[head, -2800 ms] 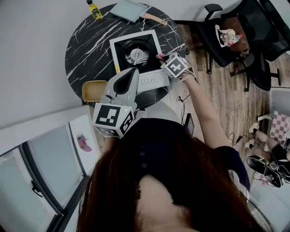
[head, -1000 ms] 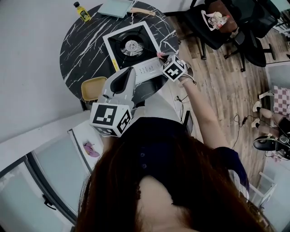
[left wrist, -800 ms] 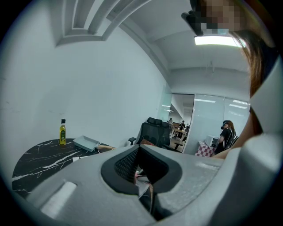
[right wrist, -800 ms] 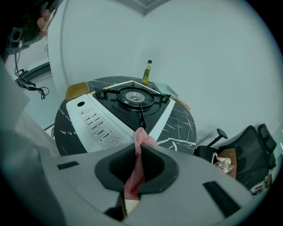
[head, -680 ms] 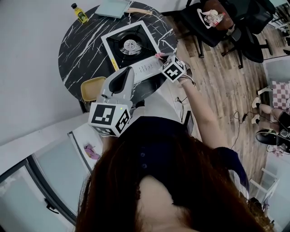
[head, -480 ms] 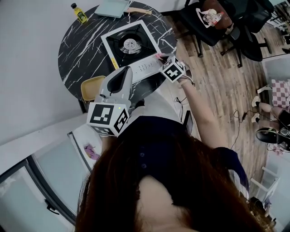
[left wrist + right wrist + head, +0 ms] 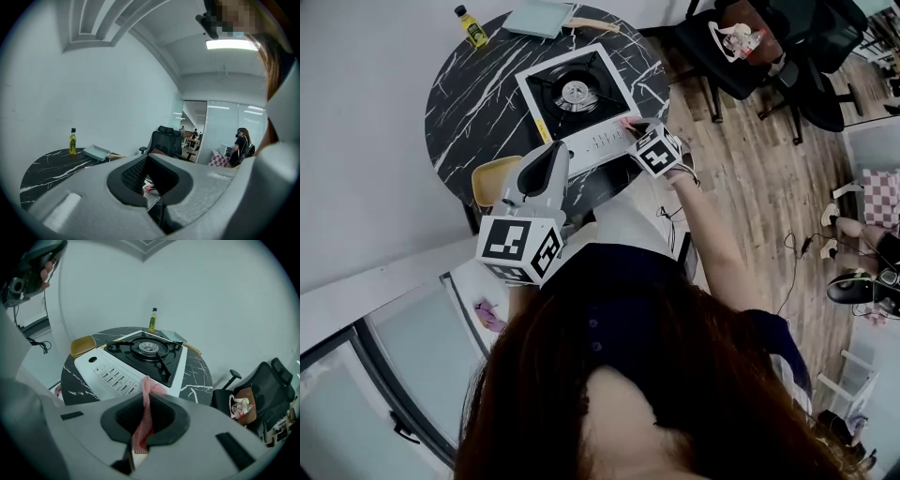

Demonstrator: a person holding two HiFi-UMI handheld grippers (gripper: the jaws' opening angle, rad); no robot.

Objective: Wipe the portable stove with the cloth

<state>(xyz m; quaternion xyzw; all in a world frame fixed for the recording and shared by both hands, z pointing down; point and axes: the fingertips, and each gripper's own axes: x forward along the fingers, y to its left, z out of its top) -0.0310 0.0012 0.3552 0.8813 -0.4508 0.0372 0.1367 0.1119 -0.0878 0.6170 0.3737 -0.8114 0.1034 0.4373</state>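
Note:
The portable stove (image 7: 574,94), white with a black burner top, sits on the round black marble table (image 7: 478,103). My right gripper (image 7: 639,131) is shut on a pink cloth (image 7: 628,123) at the stove's near right corner, beside the control panel. In the right gripper view the cloth (image 7: 146,401) hangs pinched between the jaws of the right gripper (image 7: 144,414), just in front of the stove (image 7: 123,372). My left gripper (image 7: 546,157) hovers over the table's near edge, apart from the stove. In its own view, the left gripper (image 7: 157,199) is shut and holds nothing.
A yellow bottle (image 7: 470,25) and a pale tray (image 7: 539,17) stand at the table's far side. A yellow dish (image 7: 495,178) lies at the near left edge. Black office chairs (image 7: 750,47) stand on the wooden floor to the right.
My right gripper has drawn the cloth from the burner top's right side down to the stove's near right corner. The left gripper has barely shifted.

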